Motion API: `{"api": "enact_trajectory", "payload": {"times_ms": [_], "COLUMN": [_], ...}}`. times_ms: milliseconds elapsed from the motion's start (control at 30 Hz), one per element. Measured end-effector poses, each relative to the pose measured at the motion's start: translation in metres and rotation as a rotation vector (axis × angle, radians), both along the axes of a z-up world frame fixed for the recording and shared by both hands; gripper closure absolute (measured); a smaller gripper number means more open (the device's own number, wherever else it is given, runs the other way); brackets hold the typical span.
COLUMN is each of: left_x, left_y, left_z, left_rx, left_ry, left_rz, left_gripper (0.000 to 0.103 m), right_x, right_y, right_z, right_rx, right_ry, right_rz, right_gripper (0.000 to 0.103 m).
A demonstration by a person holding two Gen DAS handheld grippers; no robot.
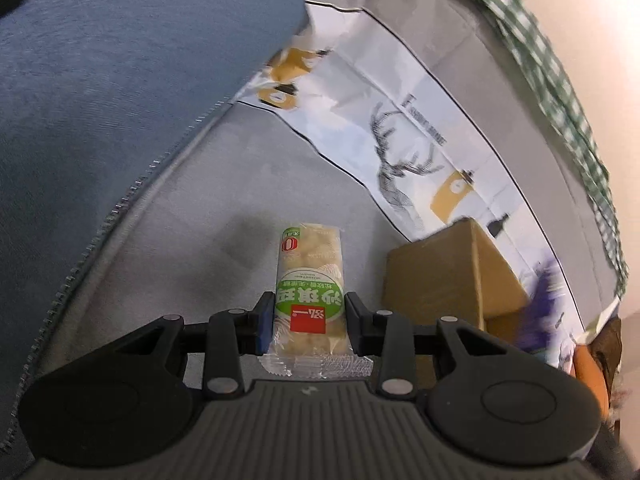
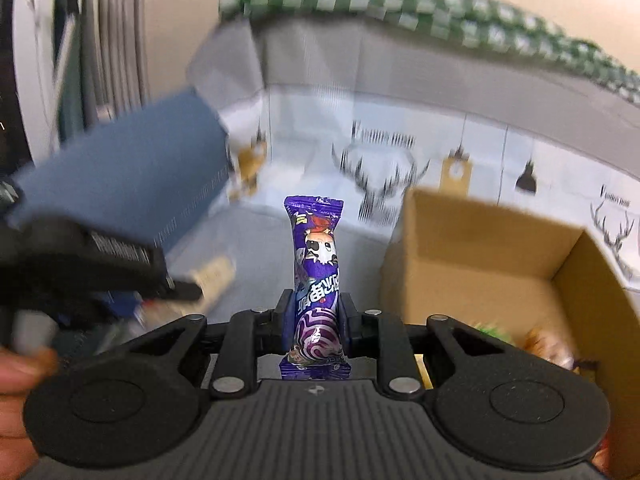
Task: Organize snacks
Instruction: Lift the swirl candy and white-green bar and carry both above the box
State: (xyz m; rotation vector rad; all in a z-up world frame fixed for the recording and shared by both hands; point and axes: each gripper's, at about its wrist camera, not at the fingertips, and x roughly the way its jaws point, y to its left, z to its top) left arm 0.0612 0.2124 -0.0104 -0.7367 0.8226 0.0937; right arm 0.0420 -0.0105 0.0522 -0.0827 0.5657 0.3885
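In the left wrist view my left gripper (image 1: 309, 304) is shut on a green-and-white wrapped cracker pack (image 1: 310, 280), held lengthwise above the grey fabric floor (image 1: 192, 240) of a storage bin. In the right wrist view my right gripper (image 2: 316, 304) is shut on a purple wrapped snack bar (image 2: 316, 256) that stands upright between the pads. The open cardboard box (image 2: 480, 240) lies just right of the bar. The left gripper (image 2: 192, 290) shows blurred at the left with its cracker pack (image 2: 214, 276). The purple bar (image 1: 540, 300) appears as a blur beyond the cardboard box (image 1: 440, 280).
A blue fabric lid (image 1: 120, 100) with a zipper rises at the left. The bin's wall (image 1: 400, 128) carries deer and clock-tower prints. Green checked cloth (image 2: 400, 0) runs along the top. Loose snacks (image 2: 492, 330) lie inside the box. A hand (image 2: 16, 380) shows at the lower left.
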Motion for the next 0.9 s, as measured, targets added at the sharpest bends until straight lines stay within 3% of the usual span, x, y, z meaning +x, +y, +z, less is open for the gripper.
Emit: {"api": "enact_trajectory", "payload": {"times_ms": [100,233,400,900], "left_x": [-0.002,-0.001,0.004,0.029], "left_y": [-0.016,-0.034,-0.055,-0.114], "left_z": [0.007,0.02,0.027,0.04], "left_rx": [0.028,0.072,0.077,0.013], "left_ry": [-0.04,-0.11,-0.177,-0.341], "left_rz": [-0.041,-0.086,-0.12,-0.198], "left_gripper": [0.062,0.062,0.062,0.062], "right_x": [-0.004,-0.001,0.008,0.008], "right_y": [-0.048,-0.099,-0.15,-0.204], "right_z": [0.022,0.027,0.004,-0.012], "right_rx": [0.081,0.122,0.145,0.105], "right_ry": [-0.068,-0.141,-0.091,-0.125], "right_rz": [-0.003,-0.06,-0.19,-0.252], "right_gripper": [0.08,0.08,0.08,0.08]}}
